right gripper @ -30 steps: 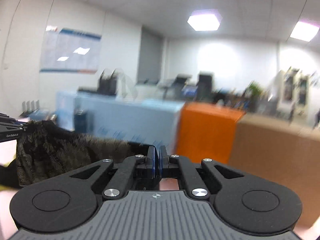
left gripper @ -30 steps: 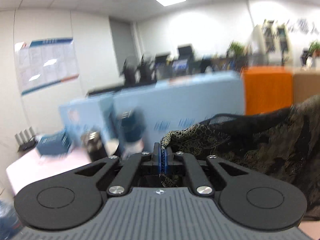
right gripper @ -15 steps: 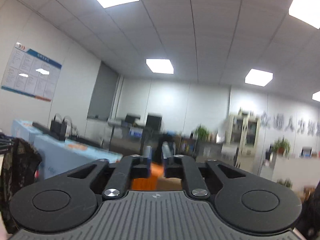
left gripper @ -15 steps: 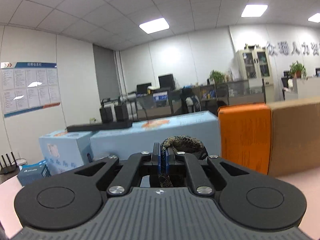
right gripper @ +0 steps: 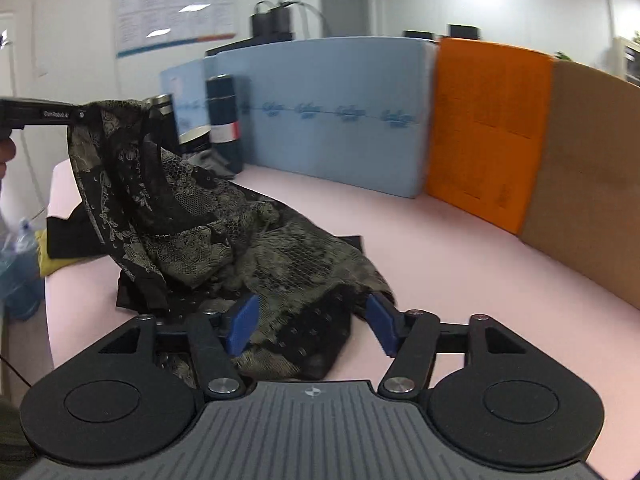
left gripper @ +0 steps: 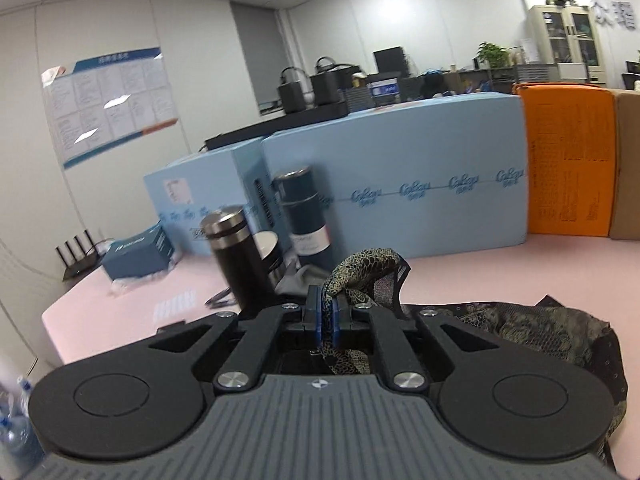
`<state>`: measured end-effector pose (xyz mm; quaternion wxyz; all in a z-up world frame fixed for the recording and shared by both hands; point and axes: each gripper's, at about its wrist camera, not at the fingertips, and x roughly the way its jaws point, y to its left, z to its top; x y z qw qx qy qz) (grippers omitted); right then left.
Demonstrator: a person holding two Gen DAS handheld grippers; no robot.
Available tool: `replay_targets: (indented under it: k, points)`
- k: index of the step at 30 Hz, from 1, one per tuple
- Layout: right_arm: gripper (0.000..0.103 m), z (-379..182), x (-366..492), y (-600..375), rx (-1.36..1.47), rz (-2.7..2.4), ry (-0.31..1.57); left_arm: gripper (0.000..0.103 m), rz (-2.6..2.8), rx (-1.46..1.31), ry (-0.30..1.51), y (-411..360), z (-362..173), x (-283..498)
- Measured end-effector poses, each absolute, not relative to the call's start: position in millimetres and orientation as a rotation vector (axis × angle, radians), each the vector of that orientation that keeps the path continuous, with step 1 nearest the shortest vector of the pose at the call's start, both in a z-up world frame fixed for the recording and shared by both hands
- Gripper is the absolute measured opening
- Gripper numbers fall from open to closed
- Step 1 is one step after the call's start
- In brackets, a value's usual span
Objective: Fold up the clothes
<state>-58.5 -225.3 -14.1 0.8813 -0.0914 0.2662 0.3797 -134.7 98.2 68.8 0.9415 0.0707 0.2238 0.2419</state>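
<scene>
Pink table (right gripper: 460,240) runs wide across both views. Light blue foam panels (left gripper: 400,168) stand along its far edge, an orange panel (right gripper: 488,120) beside them. Dark lace garment (right gripper: 224,236) lies heaped on the table, one corner lifted high at the left, the rest trailing down to the surface. Left gripper (left gripper: 329,314): jaws clenched on a fold of the garment, cloth bunching above the blue pads. Right gripper (right gripper: 312,326): jaws spread wide, cloth lying between the pads, not pinched. Black steel-capped flask (left gripper: 236,256) and dark blue flask (left gripper: 304,212) stand near the foam panels.
</scene>
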Motion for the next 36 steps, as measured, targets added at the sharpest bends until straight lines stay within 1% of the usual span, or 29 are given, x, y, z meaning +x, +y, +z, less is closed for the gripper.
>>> replay_targets:
  k: [3, 5, 6, 11, 14, 16, 17, 19, 21, 23, 27, 30, 33, 36]
  points:
    - [0.063, -11, -44, -194, -0.22, 0.878, 0.538, 0.006, 0.527, 0.117, 0.475, 101, 67, -152]
    - [0.071, -9, -33, -170, -0.247, 0.957, 0.542, 0.006, 0.553, 0.105, 0.487, 105, 64, -159]
    - [0.071, -10, -29, -157, -0.259, 1.004, 0.561, 0.006, 0.563, 0.095, 0.489, 106, 64, -162]
    - [0.071, -40, -1, -96, -0.185, 1.138, 0.7, 0.006, 0.58, 0.058, 0.455, 105, 71, -176]
    - [0.071, -65, 5, -61, -0.238, 1.143, 0.721, 0.006, 0.589, 0.063, 0.455, 107, 73, -178]
    - [0.071, -78, 11, -43, -0.263, 1.146, 0.743, 0.009, 0.591, 0.072, 0.481, 110, 67, -176]
    - [0.071, -84, 13, -36, -0.272, 1.146, 0.752, 0.011, 0.581, 0.071, 0.508, 114, 62, -176]
    - [0.071, -88, 16, -31, -0.282, 1.148, 0.757, 0.022, 0.544, 0.057, 0.575, 122, 49, -176]
    - [0.071, -91, 16, -31, -0.29, 1.151, 0.749, 0.052, 0.475, 0.05, 0.641, 126, 32, -182]
    - [0.071, -91, 16, -33, -0.302, 1.153, 0.738, 0.064, 0.418, 0.081, 0.705, 125, 10, -190]
    - [0.071, -87, 9, -48, -0.329, 1.165, 0.728, 0.064, 0.402, 0.154, 0.841, 119, -35, -196]
    - [0.071, -88, 2, -49, -0.366, 1.184, 0.716, 0.064, 0.456, 0.094, 0.887, 124, -56, -192]
    - [0.071, -89, -3, -47, -0.409, 1.195, 0.702, 0.064, 0.529, 0.06, 0.898, 130, -71, -185]
    - [0.071, -90, -4, -45, -0.411, 1.196, 0.697, 0.064, 0.593, 0.108, 0.863, 129, -74, -178]
